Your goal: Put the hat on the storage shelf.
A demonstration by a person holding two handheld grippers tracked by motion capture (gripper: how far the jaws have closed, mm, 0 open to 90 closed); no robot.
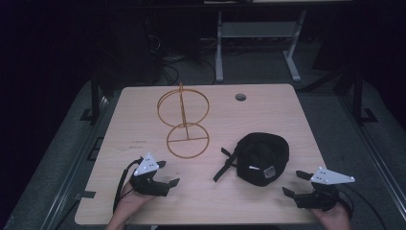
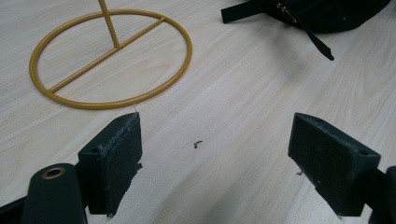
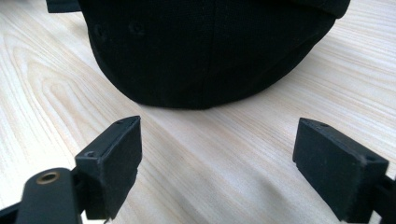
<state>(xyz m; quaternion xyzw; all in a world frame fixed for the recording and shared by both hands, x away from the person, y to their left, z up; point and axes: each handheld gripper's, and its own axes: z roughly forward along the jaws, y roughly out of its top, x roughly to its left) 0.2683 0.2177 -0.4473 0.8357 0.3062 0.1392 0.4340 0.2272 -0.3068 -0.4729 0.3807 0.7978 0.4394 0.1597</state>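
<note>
**Soft cap, wire stand, both grippers empty**

A black cap (image 1: 262, 158) lies on the worktop (image 1: 297, 129), right of centre, its strap trailing left. The gold wire stand (image 1: 184, 122) rises just beyond the left gripper (image 1: 165, 173). The right gripper (image 1: 293, 183) faces the cap's crown from near. Both sit with jaws spread wide, grasping nothing. The cap looks light and floppy; a pinch at the stiffer brim or crown edge should hold best.

On the table (image 1: 143, 115), a wire stand (image 1: 184, 122) sits left of a cap (image 1: 262, 158).
</note>
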